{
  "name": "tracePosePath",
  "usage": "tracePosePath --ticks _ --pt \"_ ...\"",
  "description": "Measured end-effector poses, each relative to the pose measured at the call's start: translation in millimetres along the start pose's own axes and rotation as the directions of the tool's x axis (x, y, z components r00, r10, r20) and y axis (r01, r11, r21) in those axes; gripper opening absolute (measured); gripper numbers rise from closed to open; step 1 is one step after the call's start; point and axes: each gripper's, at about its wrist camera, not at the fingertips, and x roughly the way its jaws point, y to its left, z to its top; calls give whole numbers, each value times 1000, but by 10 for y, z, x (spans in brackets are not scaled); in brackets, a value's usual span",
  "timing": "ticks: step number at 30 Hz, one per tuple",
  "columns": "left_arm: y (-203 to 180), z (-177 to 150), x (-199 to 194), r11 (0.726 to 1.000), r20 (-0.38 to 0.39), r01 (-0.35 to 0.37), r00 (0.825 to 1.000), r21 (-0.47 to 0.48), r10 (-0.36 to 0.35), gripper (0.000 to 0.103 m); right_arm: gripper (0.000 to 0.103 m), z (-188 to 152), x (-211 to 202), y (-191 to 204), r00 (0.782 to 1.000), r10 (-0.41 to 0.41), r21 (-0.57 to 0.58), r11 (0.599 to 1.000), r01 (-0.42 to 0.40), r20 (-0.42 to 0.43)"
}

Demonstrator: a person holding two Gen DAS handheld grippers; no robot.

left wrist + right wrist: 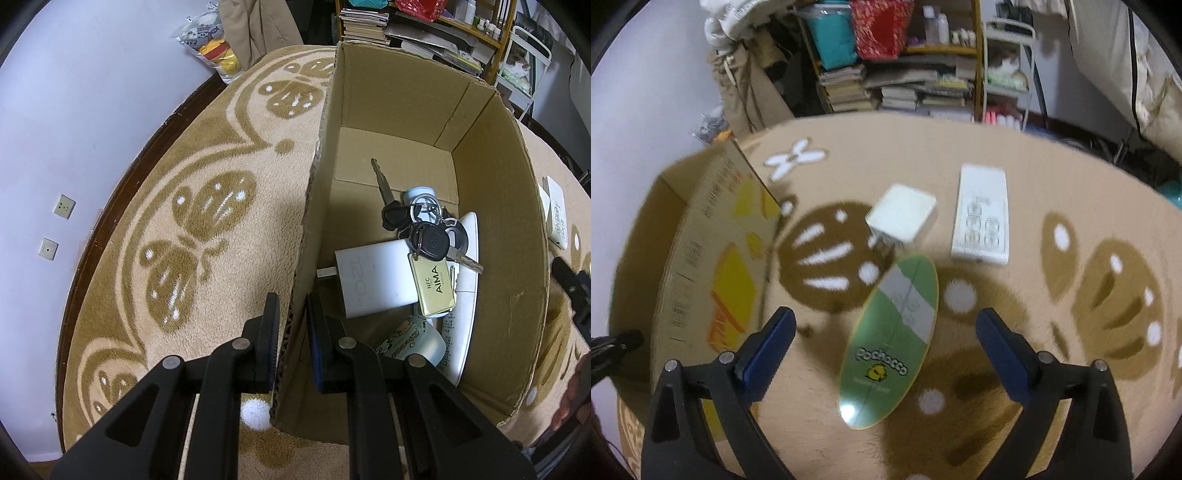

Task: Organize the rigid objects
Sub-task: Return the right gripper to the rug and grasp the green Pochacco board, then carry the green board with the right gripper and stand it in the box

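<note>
Cardboard box (pixel 491 236) wall sits clamped in our left tool (pixel 291 332); keys (pixel 424 236) and a white charger (pixel 373 277) lie inside. Our right tool (pixel 886 354) stands wide apart over the green Pochacco case (pixel 890 339) on the blanket (pixel 1052 192), right of the box.

Both views are evenly lit indoors, fairly dim at the dark, curved fisheye corners. The left wrist view is sharp; the open brown cardboard box (pixel 406 110) shades its own interior. The right wrist view is motion-blurred, with glare on the green oval case (pixel 890 339).
</note>
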Motion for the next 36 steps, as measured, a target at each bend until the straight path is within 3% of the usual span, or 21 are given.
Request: tracePosePath --ticks 3,5,8,12,16,22,36 --pt "0 -4 1 1000 0 -2 1000 2 2 14 103 -67 156 -49 999 10 5 1000 -10 -35" --pt "7 -10 2 1000 0 -2 1000 3 2 14 91 -105 250 -72 997 30 13 999 -29 -65" --pt "0 -6 0 1000 0 -3 1000 2 3 14 83 -149 356 -76 994 36 15 999 -34 -104" --pt "1 -6 1 1000 0 -3 1000 3 3 14 80 -176 380 -37 997 -9 12 1000 10 -77" --pt "0 -7 2 1000 0 -3 1000 4 3 14 67 -203 392 4 996 -65 -7 998 65 -54" --pt "-3 -17 -1 1000 1 -8 1000 8 8 14 66 -193 308 22 997 -74 -1 997 74 -23" --pt "-4 -18 0 1000 0 -7 1000 7 7 14 66 23 -232 305 992 62 -43 997 -58 108"
